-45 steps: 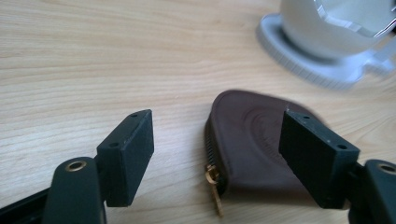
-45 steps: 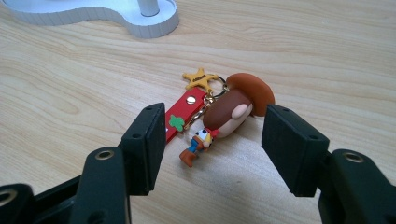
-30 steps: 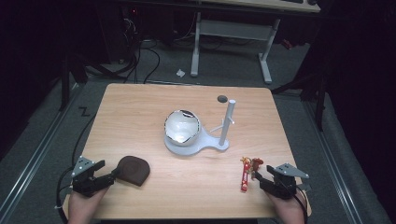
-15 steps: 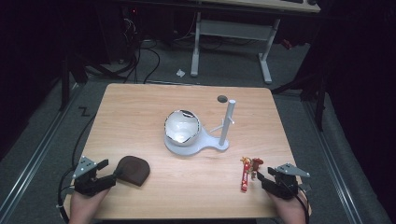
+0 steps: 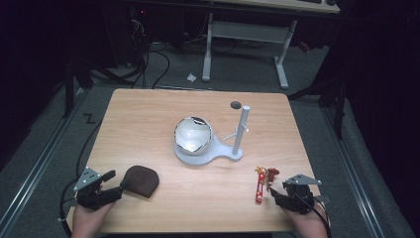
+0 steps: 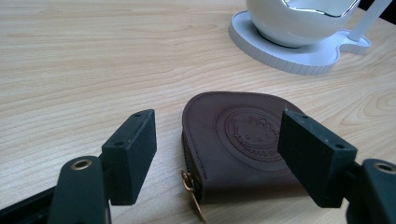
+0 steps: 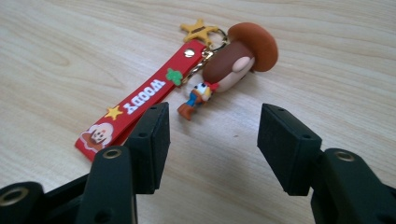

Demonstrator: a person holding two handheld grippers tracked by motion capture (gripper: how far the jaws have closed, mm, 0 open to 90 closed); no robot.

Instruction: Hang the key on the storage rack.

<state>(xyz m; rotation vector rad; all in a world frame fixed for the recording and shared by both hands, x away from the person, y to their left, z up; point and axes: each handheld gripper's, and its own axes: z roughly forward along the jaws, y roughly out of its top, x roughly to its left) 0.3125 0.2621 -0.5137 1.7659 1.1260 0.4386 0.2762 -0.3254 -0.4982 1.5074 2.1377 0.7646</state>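
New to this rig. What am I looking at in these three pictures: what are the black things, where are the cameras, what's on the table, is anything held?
There is no robot arm: a person holds a two-jaw hand tool in each hand. The high view looks down on the wooden table, with the left gripper and right gripper at its near edge. Each of the other two pictures comes from a camera riding on one gripper, looking along its black jaws.

Ahead of the left gripper lies a brown leather pouch. Ahead of the right lies a red keychain with a small cowboy figure. Mid-table stands a white holder carrying a shiny bowl and a post. Both grippers are open; nothing is held.
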